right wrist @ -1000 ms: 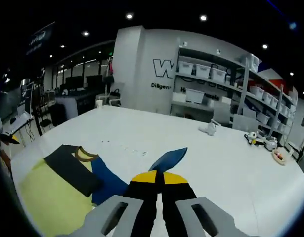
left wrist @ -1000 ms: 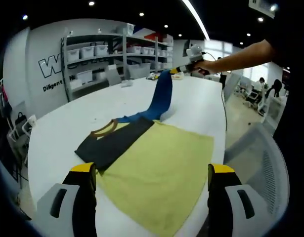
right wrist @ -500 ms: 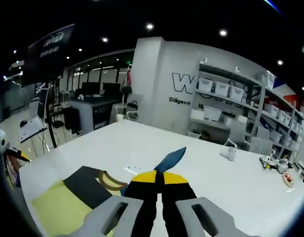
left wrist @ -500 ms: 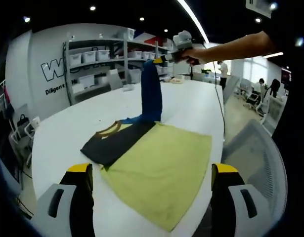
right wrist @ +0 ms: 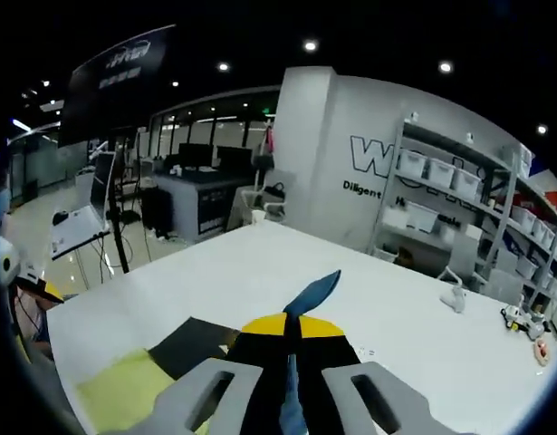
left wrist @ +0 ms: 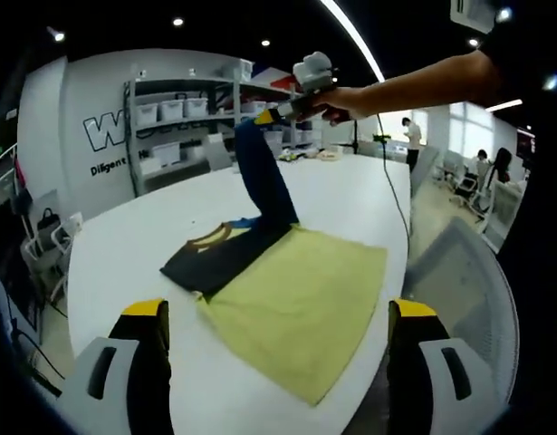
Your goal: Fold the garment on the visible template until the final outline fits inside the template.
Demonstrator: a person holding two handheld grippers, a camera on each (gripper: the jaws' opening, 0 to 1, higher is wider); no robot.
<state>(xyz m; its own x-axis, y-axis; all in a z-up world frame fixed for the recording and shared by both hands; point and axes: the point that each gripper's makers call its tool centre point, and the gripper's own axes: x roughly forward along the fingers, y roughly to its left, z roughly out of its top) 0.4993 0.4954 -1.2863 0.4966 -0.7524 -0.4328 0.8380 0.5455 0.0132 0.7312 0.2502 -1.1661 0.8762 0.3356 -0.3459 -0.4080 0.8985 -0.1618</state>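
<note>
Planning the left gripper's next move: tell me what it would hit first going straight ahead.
Probably the yellow shirt lying on the white table; the open left gripper points straight at it, though depth is hard to judge.

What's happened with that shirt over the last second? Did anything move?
The right gripper, shut on the blue sleeve, has carried it higher and swung it over toward the dark sleeve, so it now hangs nearly upright. The yellow body stayed flat on the white table; the left gripper stayed open, holding nothing.

Large "W" with smaller "Diligent" beneath it, on the wall (right wrist: pixel 328 154) behind the shelving (right wrist: pixel 459 195)
</note>
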